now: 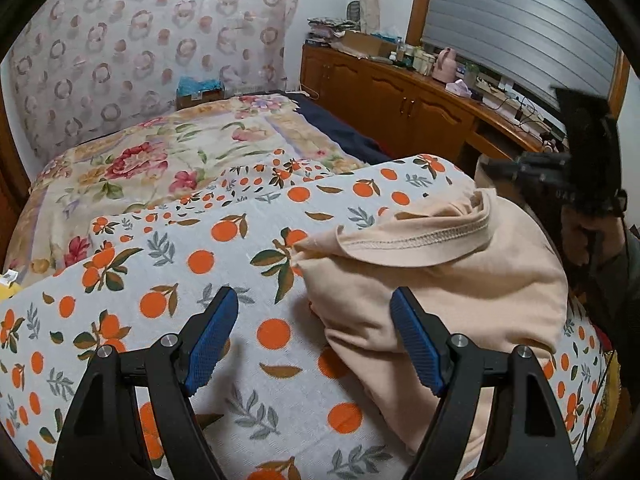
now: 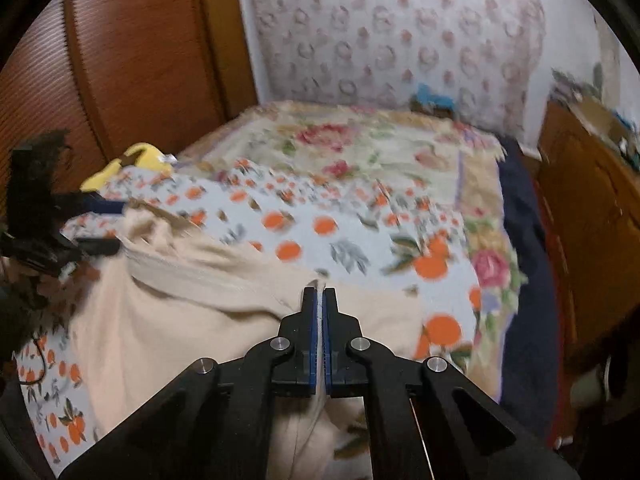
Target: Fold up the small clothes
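Peach cotton, a small garment, lies bunched on the orange-print sheet spread over the bed, its stitched hem curled up on top.

On the left, the left gripper hangs with its jaws wide apart and nothing between the blue pads; one pad is over bare sheet, the other at the near edge of the garment. If it closes where it is, it will likely catch only a loose outer layer, or some sheet with it, and the fold will drag the bedding along.

Further right, the right gripper has its jaws fully closed, with a thin fold of the peach cloth running down between the pads. That view is blurred, so how much cloth it has cannot be judged. A pinch this thin may slip out once the cloth is lifted or pulled.

With one side gripped and the other free, any pull from the right could slide the whole heap across the sheet instead of opening it flat, and the curled hem would stay tucked into the fold.
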Demonstrator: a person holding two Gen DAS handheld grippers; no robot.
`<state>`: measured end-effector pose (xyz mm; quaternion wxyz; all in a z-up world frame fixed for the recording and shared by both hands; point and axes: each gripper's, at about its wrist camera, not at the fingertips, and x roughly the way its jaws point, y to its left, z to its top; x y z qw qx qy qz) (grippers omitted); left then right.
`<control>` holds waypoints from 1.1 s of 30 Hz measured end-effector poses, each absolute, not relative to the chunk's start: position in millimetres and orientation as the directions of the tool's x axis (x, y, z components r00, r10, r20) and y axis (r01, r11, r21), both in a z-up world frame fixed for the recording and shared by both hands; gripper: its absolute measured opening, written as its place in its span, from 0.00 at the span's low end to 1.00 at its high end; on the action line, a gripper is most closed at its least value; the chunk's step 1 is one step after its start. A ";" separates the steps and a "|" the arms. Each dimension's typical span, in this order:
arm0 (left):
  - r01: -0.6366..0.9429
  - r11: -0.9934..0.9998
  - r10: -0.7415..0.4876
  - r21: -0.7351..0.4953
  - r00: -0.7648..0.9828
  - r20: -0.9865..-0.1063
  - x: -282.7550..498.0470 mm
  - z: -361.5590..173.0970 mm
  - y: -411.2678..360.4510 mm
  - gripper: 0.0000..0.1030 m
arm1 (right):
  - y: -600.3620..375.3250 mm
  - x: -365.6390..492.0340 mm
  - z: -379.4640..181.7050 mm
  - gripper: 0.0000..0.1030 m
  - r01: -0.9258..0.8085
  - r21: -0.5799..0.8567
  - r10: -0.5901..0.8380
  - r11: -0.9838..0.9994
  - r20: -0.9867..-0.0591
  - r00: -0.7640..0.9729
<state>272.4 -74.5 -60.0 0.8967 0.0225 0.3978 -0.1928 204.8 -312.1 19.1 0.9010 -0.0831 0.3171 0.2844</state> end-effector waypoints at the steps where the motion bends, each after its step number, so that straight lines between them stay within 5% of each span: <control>1: 0.363 0.925 -0.326 -0.110 0.612 -0.720 274.2 -59.9 -75.1 0.78 | -317.0 204.6 22.3 0.01 -0.521 0.013 0.423 0.853 -0.602 0.677; 4: 0.361 0.926 -0.323 -0.106 0.619 -0.716 287.3 -59.3 -77.7 0.77 | -337.8 222.5 13.5 0.01 -0.327 -0.034 0.231 0.944 -0.640 0.733; 12: 0.259 0.958 -0.264 -0.121 0.640 -0.721 311.9 -61.9 -59.3 0.77 | -342.2 218.6 6.1 0.02 -0.323 -0.058 0.198 0.945 -0.685 0.701; 14: 0.262 0.959 -0.260 -0.110 0.649 -0.715 303.8 -60.4 -58.4 0.78 | -342.5 215.2 11.4 0.26 -0.314 -0.072 0.183 0.947 -0.683 0.708; 17: 0.274 0.954 -0.275 -0.121 0.643 -0.715 290.6 -58.4 -58.3 0.78 | -333.1 203.8 19.4 0.47 -0.338 -0.039 0.228 0.940 -0.665 0.711; 33: 0.388 0.900 -0.395 -0.198 0.537 -0.745 220.0 -76.7 -83.9 0.77 | -383.1 88.4 7.8 0.49 -0.405 0.137 0.372 0.904 -0.718 0.588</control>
